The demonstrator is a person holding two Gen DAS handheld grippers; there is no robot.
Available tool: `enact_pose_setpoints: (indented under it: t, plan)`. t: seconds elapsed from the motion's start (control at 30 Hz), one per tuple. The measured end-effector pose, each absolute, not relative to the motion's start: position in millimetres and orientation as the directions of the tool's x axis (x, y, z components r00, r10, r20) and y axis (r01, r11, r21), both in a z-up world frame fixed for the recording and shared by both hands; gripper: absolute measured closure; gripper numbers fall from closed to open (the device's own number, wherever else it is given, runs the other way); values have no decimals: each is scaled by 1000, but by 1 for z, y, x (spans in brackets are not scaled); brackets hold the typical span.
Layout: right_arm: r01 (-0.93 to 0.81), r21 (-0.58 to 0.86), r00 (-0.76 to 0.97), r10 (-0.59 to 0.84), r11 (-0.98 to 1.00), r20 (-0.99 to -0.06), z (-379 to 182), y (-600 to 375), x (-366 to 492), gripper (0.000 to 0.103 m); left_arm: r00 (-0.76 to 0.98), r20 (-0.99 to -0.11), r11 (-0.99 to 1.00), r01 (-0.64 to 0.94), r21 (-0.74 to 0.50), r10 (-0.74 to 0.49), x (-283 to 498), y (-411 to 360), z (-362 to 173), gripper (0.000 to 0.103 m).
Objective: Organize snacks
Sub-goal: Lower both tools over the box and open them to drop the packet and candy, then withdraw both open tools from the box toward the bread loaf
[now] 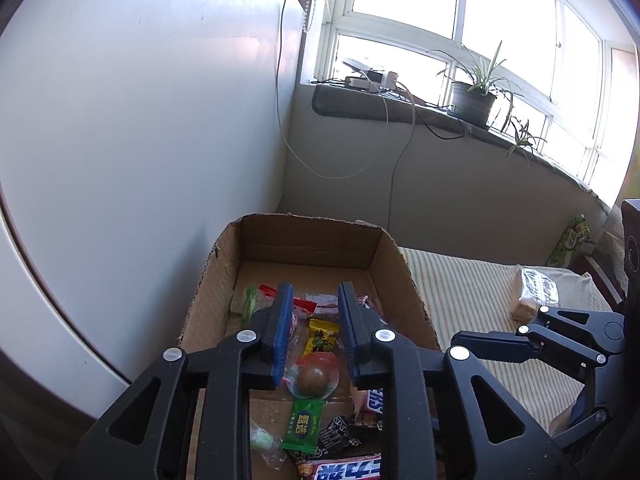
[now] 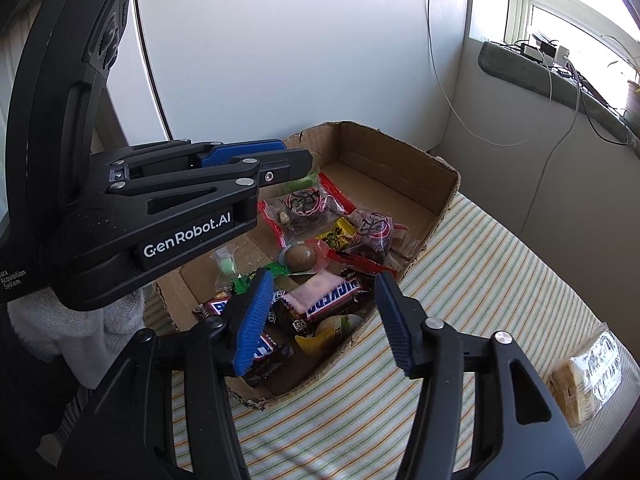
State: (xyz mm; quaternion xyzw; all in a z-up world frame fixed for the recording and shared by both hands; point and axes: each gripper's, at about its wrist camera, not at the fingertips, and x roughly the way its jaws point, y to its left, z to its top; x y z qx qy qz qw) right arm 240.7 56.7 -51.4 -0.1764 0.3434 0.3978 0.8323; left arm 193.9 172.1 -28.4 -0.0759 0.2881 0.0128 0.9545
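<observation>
An open cardboard box (image 1: 304, 240) (image 2: 400, 160) stands on a striped cloth and holds several wrapped snacks: Snickers bars (image 2: 328, 298), a round brown sweet in clear wrap (image 1: 312, 380) (image 2: 300, 258), a yellow candy (image 1: 322, 336) and a green packet (image 1: 302, 428). My left gripper (image 1: 312, 300) hovers over the box, open and empty; it also shows in the right wrist view (image 2: 280, 158). My right gripper (image 2: 324, 284) is open and empty above the box's near edge. A wrapped bread or cake pack (image 2: 584, 376) (image 1: 536, 292) lies on the cloth to the right of the box.
A white wall stands behind the box. A windowsill (image 1: 400, 110) with a potted plant (image 1: 474, 100), chargers and hanging cables (image 1: 396, 184) lies beyond. A green snack bag (image 1: 572, 240) leans at the far right. The striped cloth (image 2: 460, 320) stretches right of the box.
</observation>
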Motion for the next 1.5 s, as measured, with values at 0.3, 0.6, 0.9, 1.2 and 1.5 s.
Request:
enact_pose_setpoints:
  t: [0.3, 0.6, 0.9, 1.2, 1.5]
  plan:
    - [-782, -57, 477, 537, 621, -696, -46, 52, 235, 13, 844, -536, 986, -93, -139, 4, 193, 173, -24, 30]
    - [-768, -55, 489, 529, 638, -694, -44, 35, 235, 13, 837, -546, 986, -101, -132, 12, 198, 164, -22, 24]
    - [-732, -35, 514, 519, 680, -683, -39, -1, 241, 13, 837, -547, 992, -62, -113, -10, 206, 141, -18, 24]
    - [-665, -22, 558, 476, 747, -679, -38, -48, 257, 12, 838, -544, 993, -27, -113, -39, 214, 118, -15, 24]
    - [-549, 38, 601, 426, 835, -676, -36, -129, 294, 8, 819, -556, 987, 79, -140, -145, 224, 70, -15, 24]
